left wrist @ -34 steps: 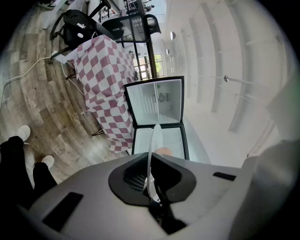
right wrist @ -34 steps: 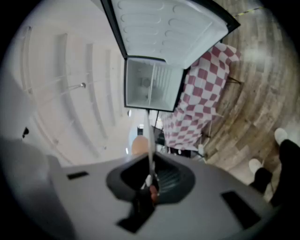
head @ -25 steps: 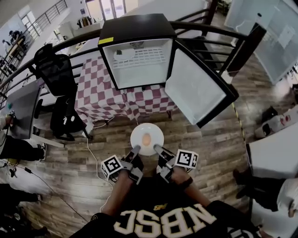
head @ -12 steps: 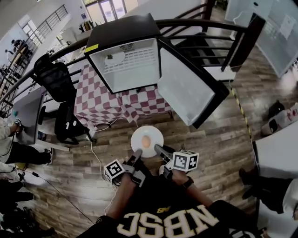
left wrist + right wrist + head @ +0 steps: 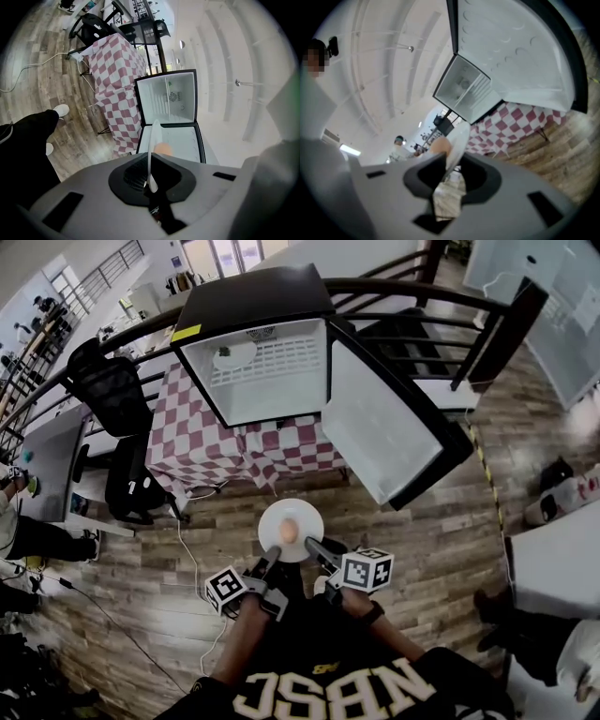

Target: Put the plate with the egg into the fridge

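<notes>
A white plate (image 5: 292,517) with a brown egg (image 5: 288,532) on it hangs level over the wood floor, in front of the open fridge (image 5: 253,301). My left gripper (image 5: 273,552) is shut on the plate's near left rim; in the left gripper view the thin plate (image 5: 152,150) stands edge-on between the closed jaws, with the egg (image 5: 163,149) behind. My right gripper (image 5: 311,545) is at the near right rim. Its jaws are opening: the plate's (image 5: 458,140) rim is still between them, with a gap showing beside it.
The fridge door (image 5: 384,427) swings out to the right. A white dish (image 5: 232,354) lies on the fridge's upper shelf. The fridge stands on a checkered-cloth table (image 5: 206,442). A black chair (image 5: 112,381) and a floor cable (image 5: 187,559) are left; black railing runs behind.
The fridge has shifted left in the head view and its door now fills more of the right. The plate and both grippers stay close in front of me.
</notes>
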The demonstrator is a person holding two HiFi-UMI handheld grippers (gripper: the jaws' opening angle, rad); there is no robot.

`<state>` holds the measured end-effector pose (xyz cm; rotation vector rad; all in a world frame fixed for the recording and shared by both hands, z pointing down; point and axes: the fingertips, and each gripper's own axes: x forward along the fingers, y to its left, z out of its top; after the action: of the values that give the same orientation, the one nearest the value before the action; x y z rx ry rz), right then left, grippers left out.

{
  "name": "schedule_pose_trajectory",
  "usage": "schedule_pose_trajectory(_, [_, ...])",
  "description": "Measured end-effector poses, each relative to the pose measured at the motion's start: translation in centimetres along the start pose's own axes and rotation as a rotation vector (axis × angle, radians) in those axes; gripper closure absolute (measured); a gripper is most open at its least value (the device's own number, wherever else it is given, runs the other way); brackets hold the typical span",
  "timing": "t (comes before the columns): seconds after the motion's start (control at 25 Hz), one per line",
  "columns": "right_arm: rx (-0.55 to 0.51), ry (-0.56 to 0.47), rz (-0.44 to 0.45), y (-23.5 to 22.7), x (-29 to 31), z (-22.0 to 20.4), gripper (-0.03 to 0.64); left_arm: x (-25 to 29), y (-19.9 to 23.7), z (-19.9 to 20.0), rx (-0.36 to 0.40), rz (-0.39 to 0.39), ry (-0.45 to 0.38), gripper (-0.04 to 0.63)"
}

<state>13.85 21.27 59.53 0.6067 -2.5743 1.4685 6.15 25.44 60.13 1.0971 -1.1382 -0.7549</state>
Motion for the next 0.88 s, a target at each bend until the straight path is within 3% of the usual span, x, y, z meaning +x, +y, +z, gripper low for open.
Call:
schedule_pose_trajectory(0.12, [-0.005, 0.015, -0.022, -0.4, 1.4, 0.5, 0.526, 0.8, 0.0, 1.2, -0.022, -0.001, 0.001, 0.566])
schedule_pose_trajectory(0.6, [-0.016, -0.012, -0.096, -1.9, 8.6, 7.0, 0.521, 7.2, -2.9, 9.3, 0.012, -0.015, 0.066, 0.566])
schedule_pose_trajectory(0.88, [-0.005, -0.027, -0.117, -2.6, 14.3, 10.6, 0.518, 10.7, -4.2, 15.5, 0.069, -0.034, 0.096, 0.566])
